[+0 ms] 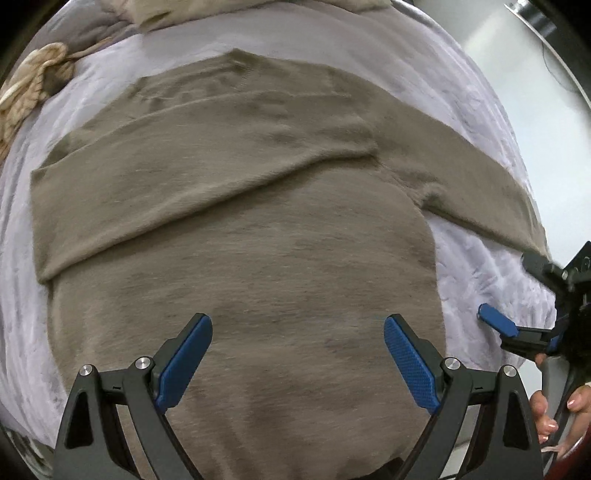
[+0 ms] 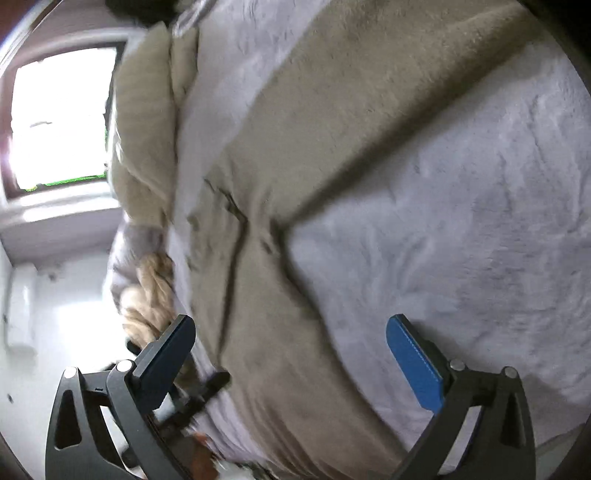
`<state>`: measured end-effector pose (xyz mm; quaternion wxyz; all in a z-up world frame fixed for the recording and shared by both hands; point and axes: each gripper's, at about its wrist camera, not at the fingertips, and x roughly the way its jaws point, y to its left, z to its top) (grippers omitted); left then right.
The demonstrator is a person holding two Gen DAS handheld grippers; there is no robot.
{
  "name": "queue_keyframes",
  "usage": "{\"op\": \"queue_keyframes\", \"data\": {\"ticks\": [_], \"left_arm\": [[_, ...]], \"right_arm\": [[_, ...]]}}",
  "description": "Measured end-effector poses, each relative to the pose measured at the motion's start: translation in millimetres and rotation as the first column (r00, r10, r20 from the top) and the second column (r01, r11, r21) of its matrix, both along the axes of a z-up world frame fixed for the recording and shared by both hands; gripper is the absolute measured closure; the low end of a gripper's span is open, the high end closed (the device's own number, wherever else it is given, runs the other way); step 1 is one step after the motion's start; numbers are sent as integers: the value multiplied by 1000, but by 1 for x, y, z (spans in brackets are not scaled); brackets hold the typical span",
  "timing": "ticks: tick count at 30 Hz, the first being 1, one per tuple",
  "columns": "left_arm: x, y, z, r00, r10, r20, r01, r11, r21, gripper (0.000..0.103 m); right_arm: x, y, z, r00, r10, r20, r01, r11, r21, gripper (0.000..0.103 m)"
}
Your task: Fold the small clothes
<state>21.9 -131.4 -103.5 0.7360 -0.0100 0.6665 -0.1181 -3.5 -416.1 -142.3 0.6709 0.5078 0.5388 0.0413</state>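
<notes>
Left wrist: fingers (image 1: 192, 354) wide apart above sweater (image 1: 236, 236).

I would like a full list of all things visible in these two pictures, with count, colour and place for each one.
Fuzzy taupe knit sweater: one, taupe-brown, spread flat on the blanket; one sleeve folded across the chest, the other stretched out sideways.
Plush lilac blanket: one, pale lilac, under the sweater.
Chunky cream knitted item: one, cream and beige, crumpled at the blanket's far corner.
Beige fabric piece: one, beige, beyond the sweater's neckline.
Bright window: one, white glare, in the background of the right wrist view.
Left gripper: one, black with blue pads, jaws open over the sweater's lower part.
Right gripper: one, black with blue pads, jaws open near the outstretched sleeve.
Hand: one, holding the right gripper's handle.
</notes>
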Motion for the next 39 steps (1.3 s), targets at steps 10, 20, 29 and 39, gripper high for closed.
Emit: {"op": "queue_keyframes", "data": {"ticks": [10, 20, 29, 39], "left_arm": [[8, -36, 1, 999, -38, 30, 37, 999, 21, 8], [21, -57, 0, 998, -36, 52, 34, 999, 31, 8], [27, -25, 12, 994, 21, 105, -24, 999, 28, 8], [29, 96, 18, 966, 201, 161, -210, 977, 42, 8]], "right_arm": [[-20, -112, 25, 936, -342, 84, 350, 930, -114, 2], [-18, -175, -2, 828, -553, 89, 555, 832, 10, 42], [44, -143, 40, 874, -402, 273, 391, 915, 99, 97], [184, 77, 125, 819, 307, 485, -216, 948, -235, 97]]}}
